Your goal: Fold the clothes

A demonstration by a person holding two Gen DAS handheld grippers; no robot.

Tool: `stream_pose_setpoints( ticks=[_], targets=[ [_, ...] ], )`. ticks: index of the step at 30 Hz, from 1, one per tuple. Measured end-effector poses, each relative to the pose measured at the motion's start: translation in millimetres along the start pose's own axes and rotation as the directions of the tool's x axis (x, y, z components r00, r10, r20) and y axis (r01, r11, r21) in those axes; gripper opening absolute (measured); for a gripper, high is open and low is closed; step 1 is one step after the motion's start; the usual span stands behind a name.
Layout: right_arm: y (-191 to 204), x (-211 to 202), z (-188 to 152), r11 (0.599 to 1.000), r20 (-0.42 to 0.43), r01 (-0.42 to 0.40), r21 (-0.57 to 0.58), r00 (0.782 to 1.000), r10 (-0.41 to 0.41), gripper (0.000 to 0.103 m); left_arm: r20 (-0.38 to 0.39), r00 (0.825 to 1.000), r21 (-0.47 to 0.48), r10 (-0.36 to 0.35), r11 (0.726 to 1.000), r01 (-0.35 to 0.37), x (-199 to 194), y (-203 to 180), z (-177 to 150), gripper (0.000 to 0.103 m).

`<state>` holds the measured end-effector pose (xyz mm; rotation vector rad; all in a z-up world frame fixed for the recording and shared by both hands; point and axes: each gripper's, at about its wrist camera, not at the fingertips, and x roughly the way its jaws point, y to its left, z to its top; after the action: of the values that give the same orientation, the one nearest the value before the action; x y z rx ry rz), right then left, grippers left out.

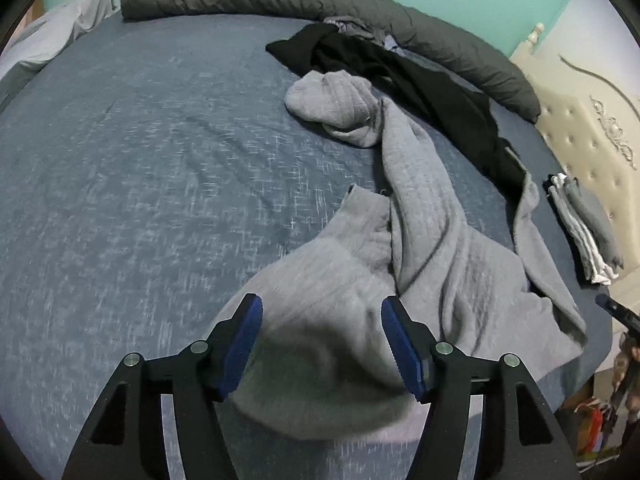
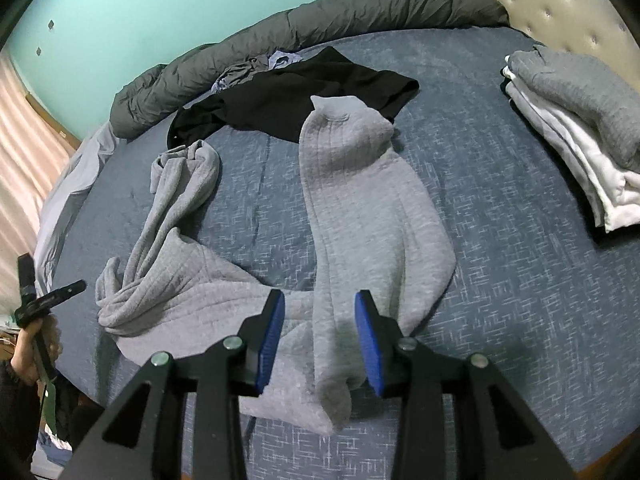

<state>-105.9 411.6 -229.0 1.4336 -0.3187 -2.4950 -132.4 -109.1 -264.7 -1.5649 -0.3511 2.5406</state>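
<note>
A light grey quilted sweater (image 1: 440, 248) lies crumpled on the blue bedsheet (image 1: 140, 180), its sleeves stretched away from me. My left gripper (image 1: 320, 304) hangs open just above the sweater's near end, with cloth under the gap and neither blue pad pressing on it. In the right wrist view the same sweater (image 2: 360, 200) spreads out with one long sleeve running toward me. That sleeve passes between the fingers of my open right gripper (image 2: 319, 296), and the fabric lies loose on the bed. The left gripper (image 2: 48, 284), held in a hand, shows at the left edge.
A black garment (image 2: 288, 100) lies behind the sweater. A stack of folded grey and white clothes (image 2: 572, 128) sits at the right by the tufted headboard (image 1: 592, 148). A rolled dark grey duvet (image 1: 320, 4) runs along the far edge below the teal wall.
</note>
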Motion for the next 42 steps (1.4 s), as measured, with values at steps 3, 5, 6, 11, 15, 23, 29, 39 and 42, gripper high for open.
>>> stream_pose_setpoints(
  ticks=[3,5,6,11,15,23,29,39,42],
  targets=[
    [0,0,0,1.000,-0.002,-0.005,0.002,1.000,0.005,0.037,-0.031,1.000,0.000,0.007,1.000,-0.007,15,-3,2,0.066],
    [2,0,-1,1.000,-0.003,-0.006,0.000,1.000,0.006,0.037,-0.054,0.998,0.000,0.013,1.000,-0.013,25,-4,0,0.065],
    [2,0,0,1.000,-0.003,-0.008,-0.002,1.000,0.008,0.037,-0.070,0.997,-0.008,0.009,1.000,-0.010,30,-3,-2,0.061],
    [7,0,0,1.000,0.000,-0.023,-0.009,1.000,0.023,0.037,-0.094,0.996,-0.029,0.004,1.000,-0.007,37,7,-16,0.012],
    [11,2,-1,1.000,-0.004,-0.028,-0.012,1.000,0.028,0.037,-0.007,1.000,-0.044,0.008,0.999,-0.008,6,19,-19,0.008],
    [20,0,-3,0.999,0.002,-0.045,-0.021,0.999,0.045,0.037,0.218,0.974,-0.116,0.066,0.992,-0.042,-96,66,-11,0.007],
    [30,-5,-1,0.998,0.017,-0.064,-0.029,0.998,0.065,0.037,0.326,0.937,-0.188,0.125,0.980,-0.065,-159,107,5,0.006],
    [27,-13,-2,0.998,0.028,-0.062,-0.029,0.998,0.063,0.037,0.352,0.905,-0.302,0.238,0.944,-0.131,-186,158,5,0.006],
    [18,-6,-3,0.999,0.015,-0.050,0.002,0.999,0.050,0.041,0.329,0.912,-0.318,0.243,0.938,-0.136,-171,163,1,0.006]
  ],
)
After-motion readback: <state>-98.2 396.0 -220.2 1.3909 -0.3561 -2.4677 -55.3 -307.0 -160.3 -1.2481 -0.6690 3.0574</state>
